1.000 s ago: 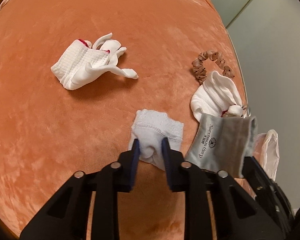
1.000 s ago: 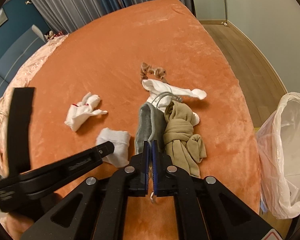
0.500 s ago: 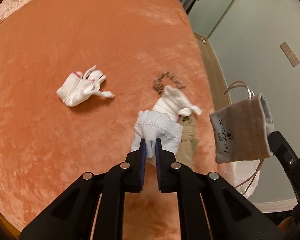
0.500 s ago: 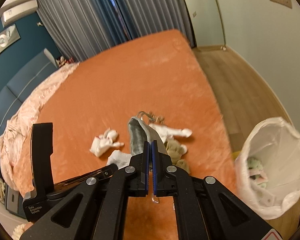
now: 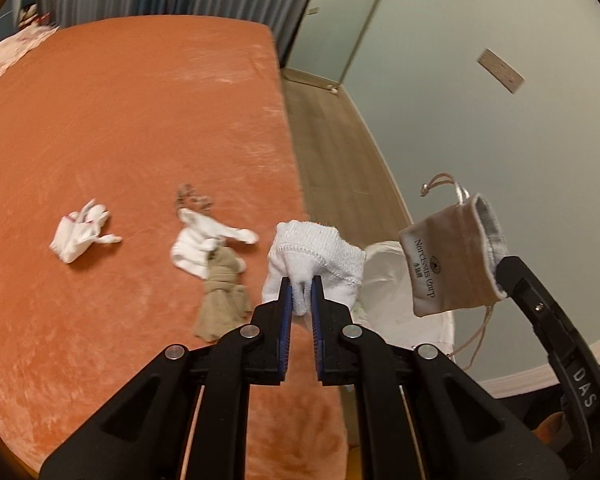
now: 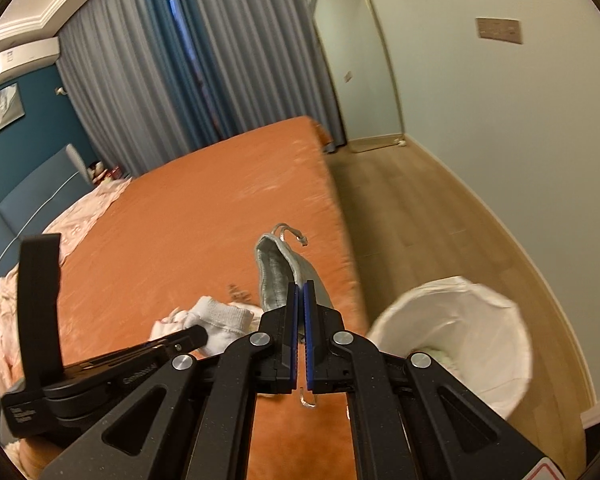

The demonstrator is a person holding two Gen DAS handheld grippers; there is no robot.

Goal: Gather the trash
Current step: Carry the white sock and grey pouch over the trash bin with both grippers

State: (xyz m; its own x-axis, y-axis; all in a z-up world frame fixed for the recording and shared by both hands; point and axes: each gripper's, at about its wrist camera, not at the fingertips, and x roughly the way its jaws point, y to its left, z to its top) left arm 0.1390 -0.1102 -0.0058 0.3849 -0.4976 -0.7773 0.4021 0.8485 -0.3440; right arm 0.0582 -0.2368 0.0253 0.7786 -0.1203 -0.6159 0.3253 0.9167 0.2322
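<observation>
So both hands are loaded right now. The left hand-held gripper [image 5: 299,294] is pinched down tight on a bunched white sock [image 5: 314,252], and the right hand-held gripper [image 6: 299,300] is clamped on the edge of a small grey drawstring pouch [image 6: 278,276] — jaws nearly together, just the fabric between them.

What matters for the drop is where the bin sits. The white-lined trash bin [image 6: 452,332] stands on the wood floor just off the edge of the bed [image 6: 220,208], below and to the right of the right gripper's tips in its own view. From the left wrist view the liner [image 5: 384,280] shows right behind the sock, low and a little right.

I'd say the pouch hand is the nearer of the two — the bin mouth is open toward it, and the pouch's long side runs away from the jaws, so it should fall in cleanly once over the rim.

Still on the bed: a beige stocking [image 5: 222,292], a white sock pair [image 5: 198,248] and another white bundle [image 5: 80,236].
</observation>
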